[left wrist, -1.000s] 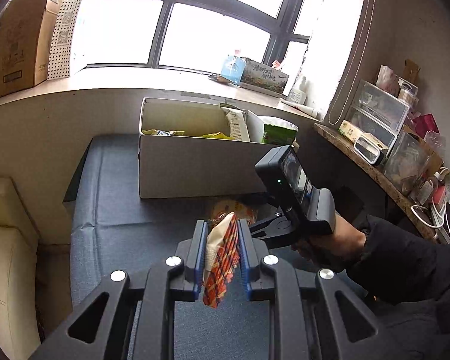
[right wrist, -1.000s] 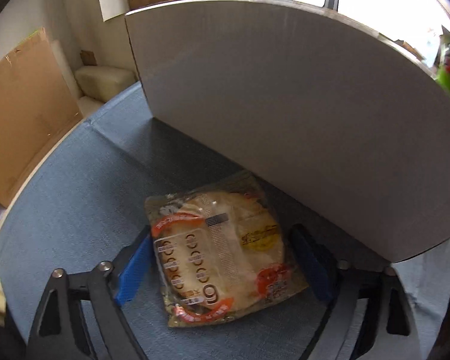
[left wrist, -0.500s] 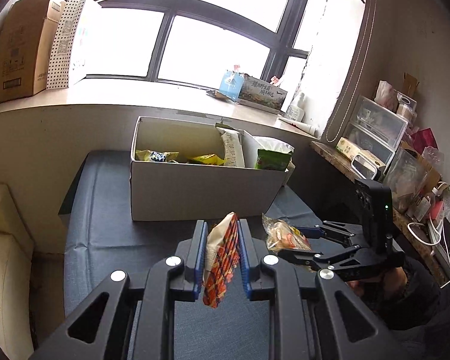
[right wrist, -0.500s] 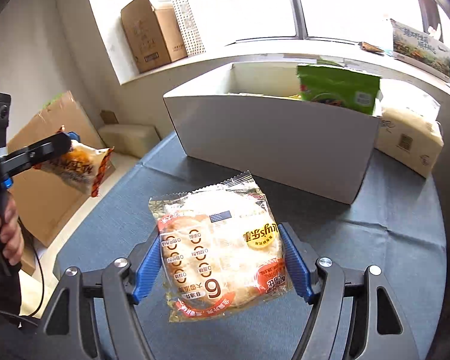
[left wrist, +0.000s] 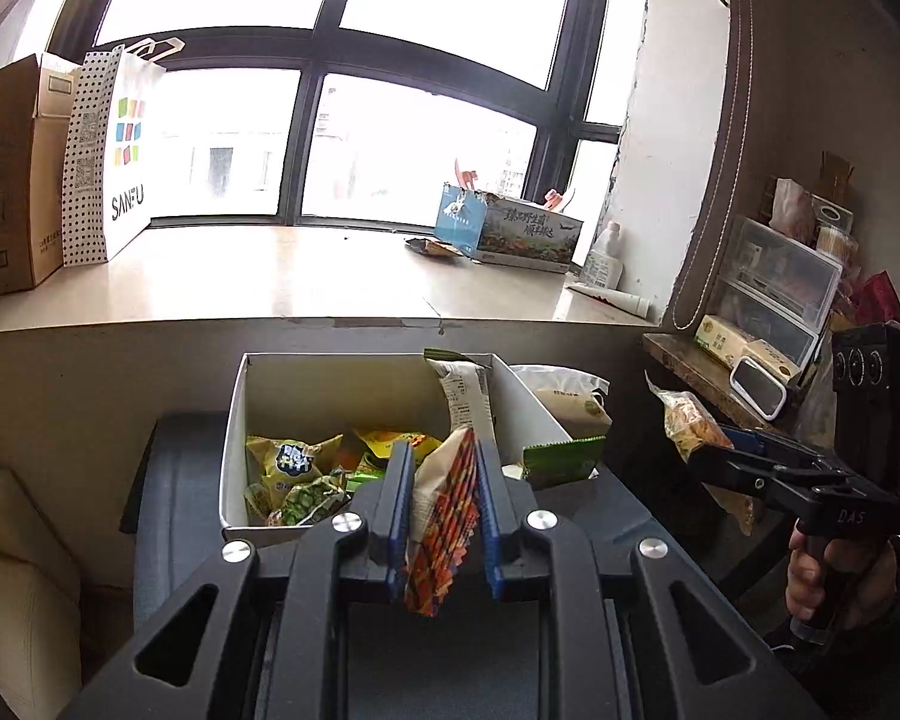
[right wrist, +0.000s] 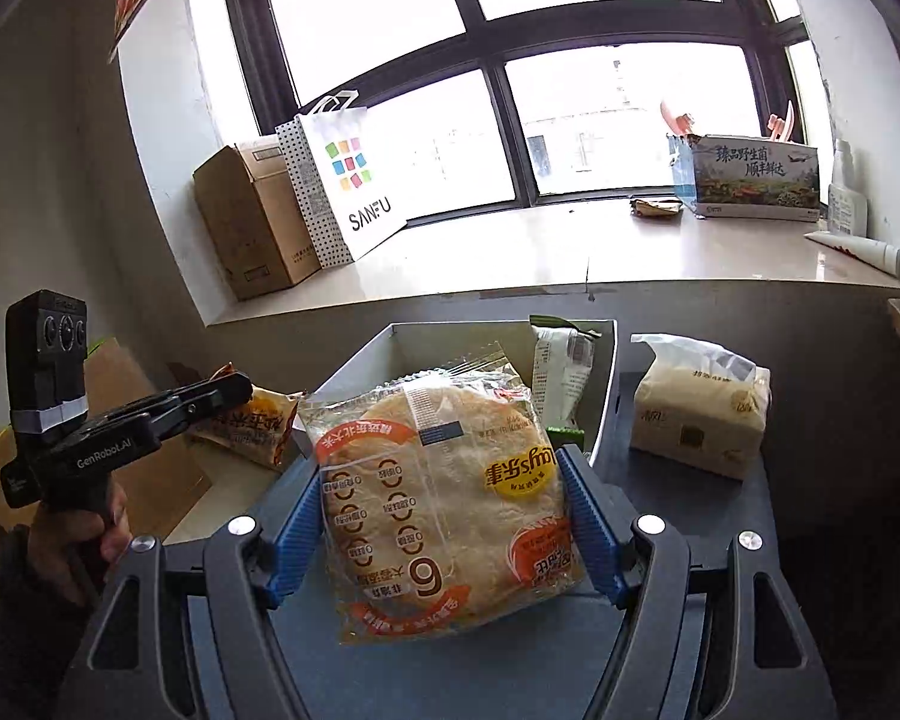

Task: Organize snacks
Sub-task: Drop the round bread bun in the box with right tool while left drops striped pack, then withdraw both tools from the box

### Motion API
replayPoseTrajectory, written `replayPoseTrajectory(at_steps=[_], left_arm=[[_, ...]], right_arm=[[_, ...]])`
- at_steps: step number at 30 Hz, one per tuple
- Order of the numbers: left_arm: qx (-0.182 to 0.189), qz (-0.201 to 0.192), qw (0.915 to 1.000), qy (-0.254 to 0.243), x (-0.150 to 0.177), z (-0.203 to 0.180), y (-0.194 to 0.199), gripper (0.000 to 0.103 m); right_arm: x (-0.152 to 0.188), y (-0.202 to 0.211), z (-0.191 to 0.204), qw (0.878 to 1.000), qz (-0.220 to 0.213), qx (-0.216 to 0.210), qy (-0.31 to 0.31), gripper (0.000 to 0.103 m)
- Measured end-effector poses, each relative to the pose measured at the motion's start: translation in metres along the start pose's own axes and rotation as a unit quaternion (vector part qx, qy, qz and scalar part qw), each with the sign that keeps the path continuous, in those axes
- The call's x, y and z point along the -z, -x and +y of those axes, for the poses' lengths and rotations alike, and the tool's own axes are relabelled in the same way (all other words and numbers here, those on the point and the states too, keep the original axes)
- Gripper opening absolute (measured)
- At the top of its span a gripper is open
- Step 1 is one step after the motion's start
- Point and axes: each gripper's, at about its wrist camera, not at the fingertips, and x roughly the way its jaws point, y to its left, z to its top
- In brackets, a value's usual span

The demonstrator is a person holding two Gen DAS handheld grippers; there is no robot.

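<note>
Right wrist view: flatbread pack (right wrist: 444, 504) clamped, box (right wrist: 600, 396) interior hidden; left gripper (left wrist: 444, 516) pinching wrapper (left wrist: 444, 528).

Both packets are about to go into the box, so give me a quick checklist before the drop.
1. Left hand-held gripper shut on the orange snack packet: ok.
2. Right hand-held gripper clamped on the flatbread packet: ok.
3. White box open on top: ok.
4. Free space in the box, along its back wall: ok.
5. Either packet over the opening: cannot tell.
6. Grippers apart from each other: ok.
</note>
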Motion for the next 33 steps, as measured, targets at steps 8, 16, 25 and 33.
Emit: replayPoseTrajectory(at_steps=[8,16,25,33], left_arm=[[-0.051,0.024,0.9984,0.003,-0.045,0.023,-0.073,0.022],[-0.099,0.043,0.9941,-0.004,-0.053,0.039,-0.11,0.103],[-0.114,0.018,0.9932,0.014,-0.031,0.038,-0.068,0.103],[-0.149,-0.035,0.9882,0.005,-0.015,-0.004,0.014,0.103]], right_arm=[[-0.062,-0.077,-0.011,0.999,0.028,0.029,0.008,0.077],[-0.077,-0.134,-0.032,0.995,0.069,0.074,-0.02,0.103],[-0.064,-0.109,-0.021,0.993,0.038,0.112,0.014,0.103],[-0.046,-0.043,0.046,0.972,-0.034,0.197,0.122,0.103]])
